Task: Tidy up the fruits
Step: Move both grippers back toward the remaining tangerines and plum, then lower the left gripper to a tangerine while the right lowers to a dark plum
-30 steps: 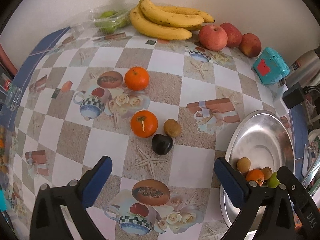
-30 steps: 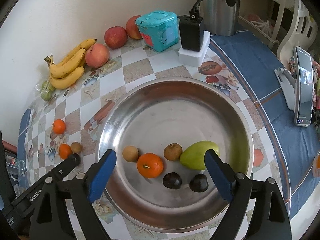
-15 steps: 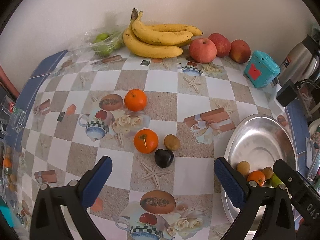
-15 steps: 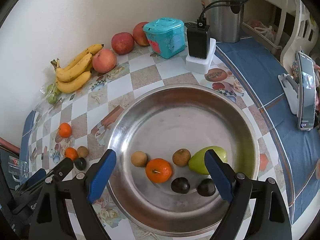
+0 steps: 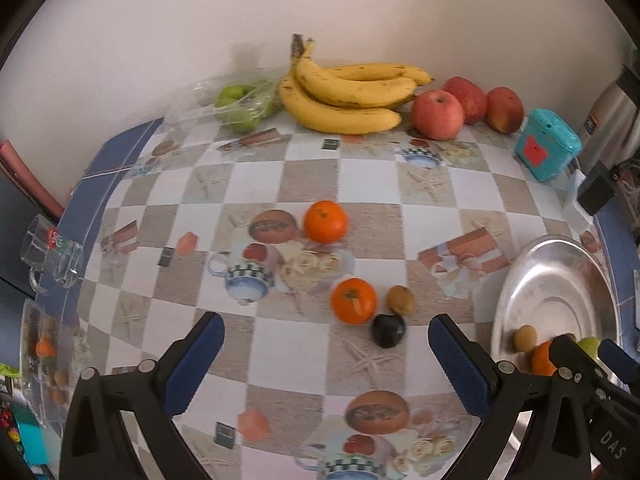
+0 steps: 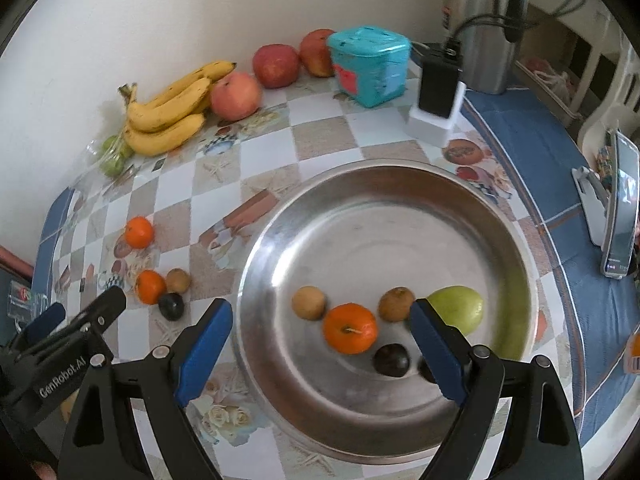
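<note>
A steel bowl holds a tangerine, two brown kiwis, a green pear and two dark plums. On the checkered cloth lie two tangerines, a kiwi and a dark plum. My left gripper is open and empty, above the cloth just short of these fruits. My right gripper is open and empty over the bowl's near side. The bowl also shows in the left wrist view.
Bananas, three apples and bagged green fruit line the back wall. A teal box, a black charger and a steel kettle stand at the back right. A phone on a stand is far right. A glass mug sits at the left edge.
Both grippers have pulled back and risen, so the fruits and bowl look farther away. Both stay open and empty. No fruit has moved.
</note>
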The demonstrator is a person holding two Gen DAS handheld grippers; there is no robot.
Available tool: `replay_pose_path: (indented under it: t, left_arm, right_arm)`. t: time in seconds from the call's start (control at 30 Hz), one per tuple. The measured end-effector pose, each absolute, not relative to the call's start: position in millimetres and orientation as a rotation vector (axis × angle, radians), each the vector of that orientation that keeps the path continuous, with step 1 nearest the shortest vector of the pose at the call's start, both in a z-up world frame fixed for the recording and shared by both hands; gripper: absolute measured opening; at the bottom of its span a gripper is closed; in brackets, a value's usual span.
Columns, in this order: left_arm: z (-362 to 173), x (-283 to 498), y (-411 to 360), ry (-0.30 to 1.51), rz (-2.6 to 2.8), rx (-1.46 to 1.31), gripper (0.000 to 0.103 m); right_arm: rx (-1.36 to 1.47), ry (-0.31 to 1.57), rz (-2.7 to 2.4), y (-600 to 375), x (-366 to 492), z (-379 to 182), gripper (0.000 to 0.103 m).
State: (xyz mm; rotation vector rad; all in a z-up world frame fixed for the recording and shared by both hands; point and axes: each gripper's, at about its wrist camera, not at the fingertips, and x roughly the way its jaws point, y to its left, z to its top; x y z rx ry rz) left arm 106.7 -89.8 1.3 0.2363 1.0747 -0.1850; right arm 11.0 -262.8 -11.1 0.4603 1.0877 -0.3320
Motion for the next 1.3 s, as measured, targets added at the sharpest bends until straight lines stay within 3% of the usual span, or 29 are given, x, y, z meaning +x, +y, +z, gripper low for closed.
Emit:
replay_pose_path:
  t: [0.6, 1.3]
  left_arm:
    - [6.4, 142.0, -2.9, 1.104, -0.092, 0.037, 0.103]
    - [-39.4, 167.5, 10.6, 1.238, -0.072, -0.075, 0.103]
  right_arm:
    - [0.358, 1.101, -0.191, -198.9, 44.1, -2.6, 0.09]
    - [0.342, 1.166, -0.107, -159.1, 96.8, -24.5, 0.09]
